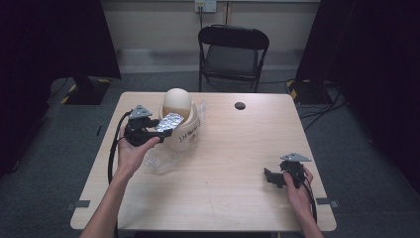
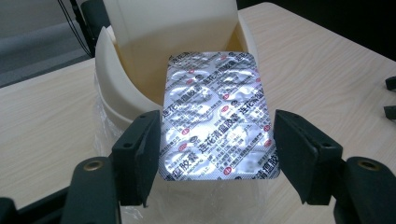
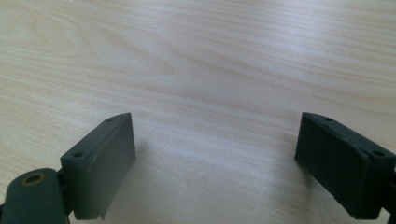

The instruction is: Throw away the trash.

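left fingers [image 2: 149, 154] clamp blister pack [image 2: 217, 116] edgewise | pack over beige bin [image 2: 121, 88] | right fingers [image 3: 100, 163] released

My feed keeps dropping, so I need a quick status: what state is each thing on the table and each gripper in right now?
left gripper: shut on the blister pack, at the bin's mouth.
blister pack: held flat, foil side up, far end over the bin's opening.
bin: upright, domed swing lid tilted open.
plastic wrap: crumpled under the bin.
right gripper: open, nothing between its jaws, low over bare table.
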A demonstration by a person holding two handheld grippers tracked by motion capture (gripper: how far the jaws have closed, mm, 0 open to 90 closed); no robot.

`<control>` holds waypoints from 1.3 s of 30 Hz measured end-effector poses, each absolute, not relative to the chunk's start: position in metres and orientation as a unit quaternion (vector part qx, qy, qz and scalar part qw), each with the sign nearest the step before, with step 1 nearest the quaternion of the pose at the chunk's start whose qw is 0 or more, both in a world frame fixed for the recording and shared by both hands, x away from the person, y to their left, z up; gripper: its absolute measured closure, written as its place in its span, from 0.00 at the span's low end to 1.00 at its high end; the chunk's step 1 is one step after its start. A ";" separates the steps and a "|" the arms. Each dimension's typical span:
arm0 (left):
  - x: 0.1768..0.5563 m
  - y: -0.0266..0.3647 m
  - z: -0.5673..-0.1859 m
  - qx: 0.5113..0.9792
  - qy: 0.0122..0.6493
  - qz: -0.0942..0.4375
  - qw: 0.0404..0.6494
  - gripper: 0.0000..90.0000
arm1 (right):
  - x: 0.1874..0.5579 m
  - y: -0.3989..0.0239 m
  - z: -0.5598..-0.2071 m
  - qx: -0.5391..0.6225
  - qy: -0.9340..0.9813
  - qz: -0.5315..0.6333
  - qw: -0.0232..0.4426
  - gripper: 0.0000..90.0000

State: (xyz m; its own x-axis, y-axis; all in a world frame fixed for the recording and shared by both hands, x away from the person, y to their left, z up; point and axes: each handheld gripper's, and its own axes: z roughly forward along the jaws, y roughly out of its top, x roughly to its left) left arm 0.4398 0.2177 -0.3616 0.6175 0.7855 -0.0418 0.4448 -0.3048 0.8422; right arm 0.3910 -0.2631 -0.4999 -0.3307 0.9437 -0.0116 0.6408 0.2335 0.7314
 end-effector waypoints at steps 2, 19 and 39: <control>0.441 0.219 -0.361 0.781 0.396 0.193 0.443 0.38 | 0.391 -0.263 -0.500 0.528 0.750 0.322 0.235 0.12; 0.453 0.213 -0.354 0.762 0.402 0.191 0.470 0.38 | 0.391 -0.263 -0.500 0.529 0.749 0.322 0.235 0.12; 0.477 0.197 -0.362 0.766 0.415 0.175 0.459 0.39 | 0.391 -0.263 -0.500 0.529 0.749 0.322 0.235 0.12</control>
State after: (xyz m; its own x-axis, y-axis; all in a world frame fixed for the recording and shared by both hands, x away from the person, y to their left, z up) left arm 0.4770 0.1974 -0.3617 0.5937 0.7967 -0.1134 0.4758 -0.2338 0.8479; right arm 0.3910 -0.2631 -0.4999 -0.3306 0.9437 -0.0115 0.6409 0.2334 0.7313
